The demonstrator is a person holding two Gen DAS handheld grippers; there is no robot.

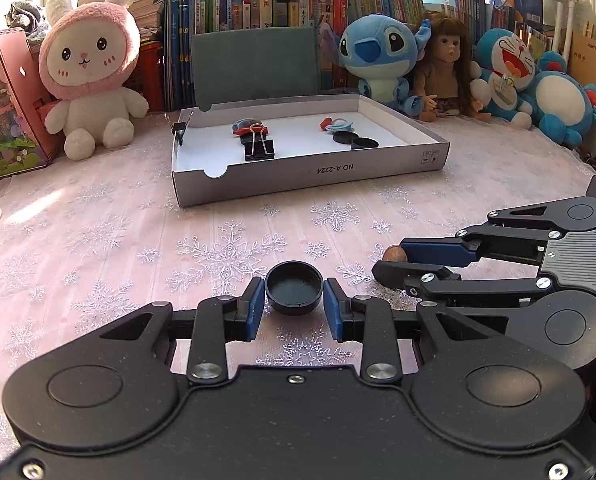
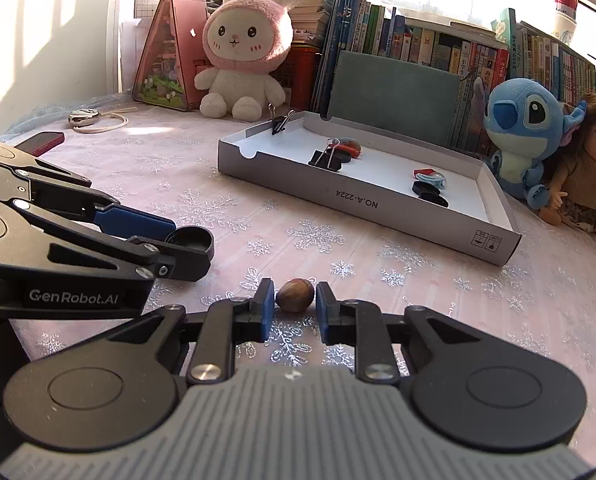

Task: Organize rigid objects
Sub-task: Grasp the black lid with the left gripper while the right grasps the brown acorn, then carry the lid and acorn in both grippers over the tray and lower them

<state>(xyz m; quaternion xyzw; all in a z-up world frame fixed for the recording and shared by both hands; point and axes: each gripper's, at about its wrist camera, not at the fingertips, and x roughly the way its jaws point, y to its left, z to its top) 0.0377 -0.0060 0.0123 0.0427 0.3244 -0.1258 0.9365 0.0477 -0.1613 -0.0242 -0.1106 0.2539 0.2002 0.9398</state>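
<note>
A black round cap [image 1: 294, 289] lies open side up on the pink snowflake tablecloth, between the blue pads of my left gripper [image 1: 294, 300]; the jaws stand around it with small gaps. A brown nut [image 2: 294, 294] lies between the pads of my right gripper [image 2: 295, 300], which is open around it. The nut also shows in the left wrist view [image 1: 395, 255]. The grey box lid [image 1: 310, 174] behind holds a black binder clip [image 1: 259, 147], black caps [image 1: 364, 143] and small red and blue items.
Plush rabbit [image 1: 91, 64], Stitch toy [image 1: 378, 54], doll [image 1: 446, 68] and Doraemon toys [image 1: 538, 88] line the back before shelved books. A pink house-shaped box [image 1: 5, 108] stands at the left. A red phone [image 2: 41, 141] and a cord lie at the far left.
</note>
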